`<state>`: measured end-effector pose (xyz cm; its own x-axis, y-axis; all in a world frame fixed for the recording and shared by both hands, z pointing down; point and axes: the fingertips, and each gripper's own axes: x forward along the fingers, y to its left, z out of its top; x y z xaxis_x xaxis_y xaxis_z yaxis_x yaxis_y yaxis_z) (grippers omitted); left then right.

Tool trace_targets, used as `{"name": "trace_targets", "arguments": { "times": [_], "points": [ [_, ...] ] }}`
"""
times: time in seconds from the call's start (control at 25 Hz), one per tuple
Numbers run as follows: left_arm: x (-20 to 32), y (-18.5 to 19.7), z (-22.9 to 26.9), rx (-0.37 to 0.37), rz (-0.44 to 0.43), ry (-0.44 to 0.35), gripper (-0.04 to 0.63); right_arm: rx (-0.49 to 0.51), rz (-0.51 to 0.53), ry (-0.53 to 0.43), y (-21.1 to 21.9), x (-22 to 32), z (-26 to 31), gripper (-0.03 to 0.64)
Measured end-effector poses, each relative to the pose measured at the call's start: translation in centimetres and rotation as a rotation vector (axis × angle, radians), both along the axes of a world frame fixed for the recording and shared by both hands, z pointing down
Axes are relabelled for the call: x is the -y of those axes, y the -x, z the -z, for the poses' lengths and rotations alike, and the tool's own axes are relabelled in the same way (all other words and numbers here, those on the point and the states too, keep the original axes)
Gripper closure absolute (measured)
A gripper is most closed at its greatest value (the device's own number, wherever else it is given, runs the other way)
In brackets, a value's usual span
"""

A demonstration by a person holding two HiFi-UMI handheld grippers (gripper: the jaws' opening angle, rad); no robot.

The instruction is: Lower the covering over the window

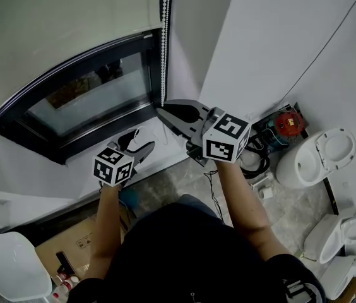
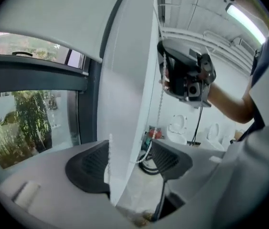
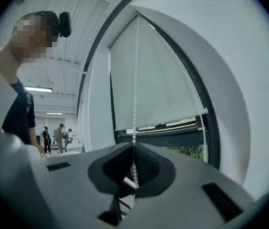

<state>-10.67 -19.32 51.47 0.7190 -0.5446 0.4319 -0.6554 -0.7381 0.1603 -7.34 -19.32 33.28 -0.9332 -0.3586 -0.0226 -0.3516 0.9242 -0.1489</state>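
Bead chain (image 1: 164, 43) hung straight down at 12 o'clock in the head view, along the right edge of the window (image 1: 96, 103). At 11 o'clock the pale blind (image 1: 71, 24) covered the upper part of the window, and the dark glass under it was uncovered.

The right gripper (image 1: 161, 112) was near the middle of that view, and its tip pointed toward 10 o'clock, to the lower end of the chain. In the right gripper view both jaws were pressed together on one strand of the chain. This strand ran up from them toward 12 o'clock, in front of the blind. The second strand hung at 3 o'clock, beside the window frame.

The left gripper (image 1: 144, 140) was lower, toward 8 o'clock from the right one. In the left gripper view its jaws stood wide apart. The bottom loop of the chain hung between them, one strand just beside the left jaw, but the pads did not press on it. Green plants (image 2: 27, 123) showed through the glass at 9 o'clock there.

White toilets (image 1: 317, 156) stood on the floor at 3 to 4 o'clock in the head view.
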Motion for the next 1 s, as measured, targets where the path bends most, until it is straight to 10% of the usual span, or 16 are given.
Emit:
{"name": "trace_targets", "arguments": {
  "times": [0.52,1.0],
  "points": [
    [-1.4,-1.3,18.3,-0.413,-0.103,-0.338,0.261,-0.017,0.012,-0.017,1.3,-0.8,0.0,0.601],
    [-0.4,-5.3,23.6,-0.373,-0.231,-0.363,0.317,-0.154,0.001,-0.036,1.1,-1.0,-1.7,0.603]
  ]
}}
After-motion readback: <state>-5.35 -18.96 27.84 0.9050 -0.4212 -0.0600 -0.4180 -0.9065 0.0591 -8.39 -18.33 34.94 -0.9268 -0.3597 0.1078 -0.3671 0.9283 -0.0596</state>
